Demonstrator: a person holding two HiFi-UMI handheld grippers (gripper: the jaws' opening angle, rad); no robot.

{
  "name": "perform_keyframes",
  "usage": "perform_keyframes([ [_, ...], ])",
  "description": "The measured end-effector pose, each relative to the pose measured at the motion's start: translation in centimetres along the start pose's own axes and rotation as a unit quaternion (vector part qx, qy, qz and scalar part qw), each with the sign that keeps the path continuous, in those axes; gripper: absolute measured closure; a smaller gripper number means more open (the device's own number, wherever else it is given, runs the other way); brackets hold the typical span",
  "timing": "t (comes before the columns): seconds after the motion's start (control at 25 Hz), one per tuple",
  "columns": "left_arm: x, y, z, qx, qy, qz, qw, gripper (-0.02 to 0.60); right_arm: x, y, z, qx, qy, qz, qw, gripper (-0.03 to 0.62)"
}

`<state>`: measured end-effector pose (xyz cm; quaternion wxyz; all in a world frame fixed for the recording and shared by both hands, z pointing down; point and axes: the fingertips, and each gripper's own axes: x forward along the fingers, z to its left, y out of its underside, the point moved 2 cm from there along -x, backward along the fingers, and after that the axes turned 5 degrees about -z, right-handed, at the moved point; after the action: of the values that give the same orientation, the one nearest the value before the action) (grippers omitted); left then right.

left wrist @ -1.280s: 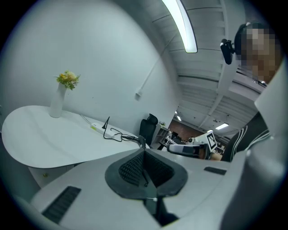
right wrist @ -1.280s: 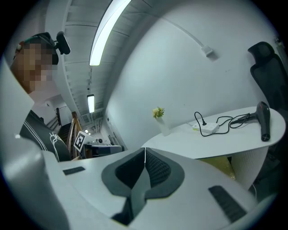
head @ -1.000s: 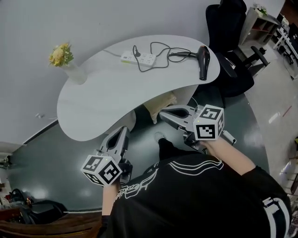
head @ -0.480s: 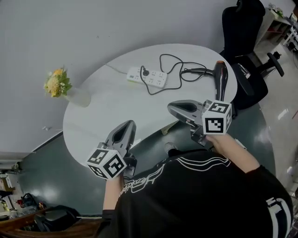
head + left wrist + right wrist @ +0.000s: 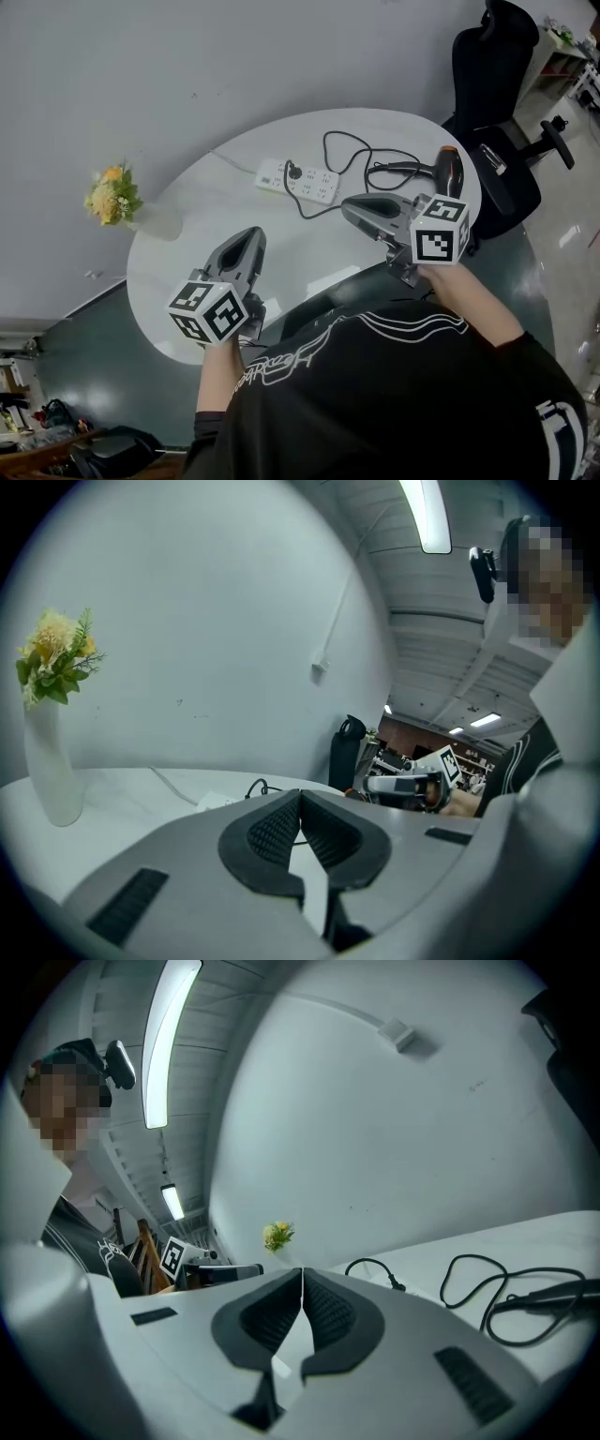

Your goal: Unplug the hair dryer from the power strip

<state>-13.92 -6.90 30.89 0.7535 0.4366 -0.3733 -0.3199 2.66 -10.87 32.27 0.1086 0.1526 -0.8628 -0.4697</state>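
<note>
A white power strip [image 5: 298, 180] lies at the far middle of the white table [image 5: 216, 211], with a black plug [image 5: 289, 170] in it. Its black cable [image 5: 352, 155] loops to the black hair dryer [image 5: 448, 173] at the table's right end. My left gripper [image 5: 251, 236] hovers over the table's near edge, shut and empty, short of the strip. My right gripper [image 5: 349, 208] is shut and empty too, just in front of the cable loops and left of the dryer. The right gripper view shows its shut jaws, the cable [image 5: 487, 1283] and the plug [image 5: 394, 1285].
A white vase of yellow flowers [image 5: 127, 208] stands at the table's left end. A black office chair [image 5: 497, 112] is beyond the right end, close to the dryer. A grey wall runs behind the table.
Both grippers have moved forward from above the floor to over the table, closer to the power strip and cable. Their jaws stay shut.
</note>
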Motion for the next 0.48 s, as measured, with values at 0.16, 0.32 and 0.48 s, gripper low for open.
perform_keyframes([
  [0.16,1.8,-0.8,2.0,0.015,-0.003,0.009,0.9999,0.578,0.9,-0.5,-0.6,-0.003,0.006,-0.002,1.000,0.597],
  [0.32,4.1,-1.2,4.5,0.023,-0.007,0.022,0.9995,0.578,1.8,-0.6,-1.9,-0.001,0.020,0.003,1.000,0.597],
  [0.48,6.8,-1.4,7.5,0.025,-0.012,0.031,0.9992,0.578,3.0,-0.4,-3.7,0.016,0.029,0.009,0.999,0.597],
])
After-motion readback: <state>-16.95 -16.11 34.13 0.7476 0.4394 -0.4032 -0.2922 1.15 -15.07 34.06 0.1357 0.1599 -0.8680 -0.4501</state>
